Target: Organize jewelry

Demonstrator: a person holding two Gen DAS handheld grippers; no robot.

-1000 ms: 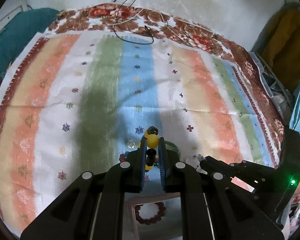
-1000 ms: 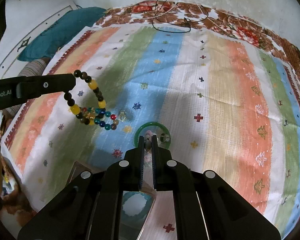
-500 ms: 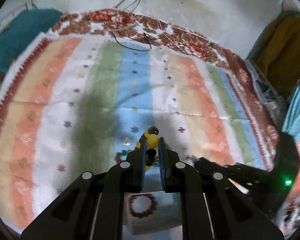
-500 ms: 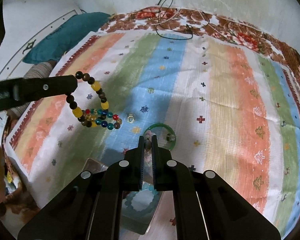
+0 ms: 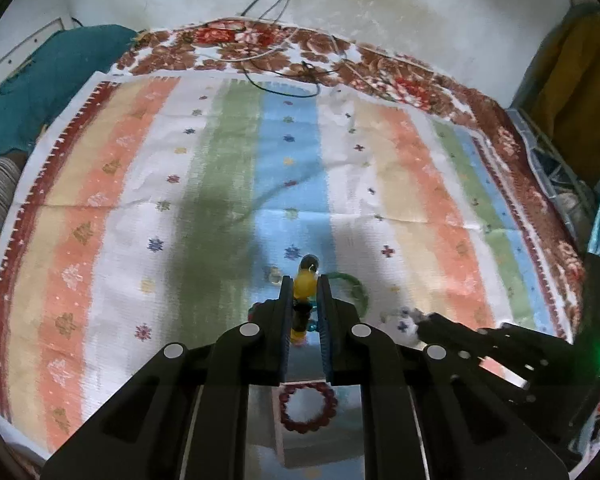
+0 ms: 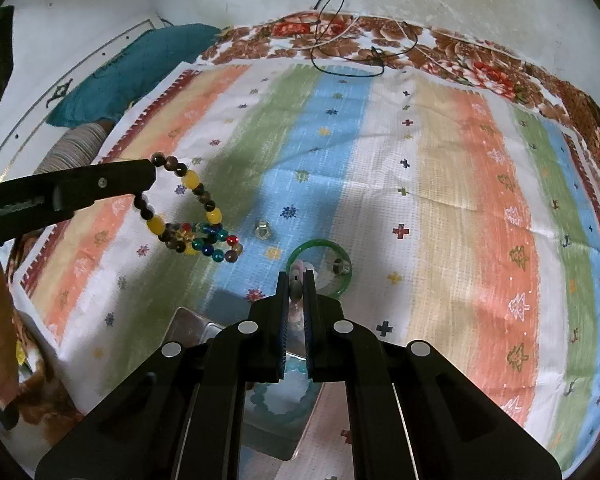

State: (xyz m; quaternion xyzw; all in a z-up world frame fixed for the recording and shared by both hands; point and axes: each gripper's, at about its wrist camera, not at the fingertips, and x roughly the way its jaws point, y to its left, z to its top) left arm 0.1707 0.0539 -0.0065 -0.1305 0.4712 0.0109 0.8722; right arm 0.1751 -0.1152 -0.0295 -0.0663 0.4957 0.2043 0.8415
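Observation:
My left gripper [image 5: 305, 282] is shut on a yellow-and-brown bead bracelet [image 5: 305, 285]; in the right wrist view the bracelet [image 6: 188, 208] hangs from that gripper [image 6: 150, 178] above the striped cloth. A multicoloured bead bracelet [image 6: 210, 240] lies on the cloth under it. My right gripper [image 6: 296, 280] is shut on a small pale bead piece [image 6: 298, 276], over the near rim of a green bangle [image 6: 320, 266]. A clear ring [image 6: 263, 229] and a dark ring [image 6: 340, 266] lie on the cloth. A tray below holds a red bracelet [image 5: 308, 402] and a light-blue bracelet [image 6: 284, 396].
The metal tray [image 6: 192, 326] sits at the near edge of the striped cloth [image 6: 440, 184]. Black cables [image 6: 340, 52] lie at the far edge by the wall. A teal cushion [image 6: 132, 72] is at far left.
Both grippers have risen and pulled back a little; the yellow-and-brown bracelet hangs higher above the cloth. Both grips are unchanged.

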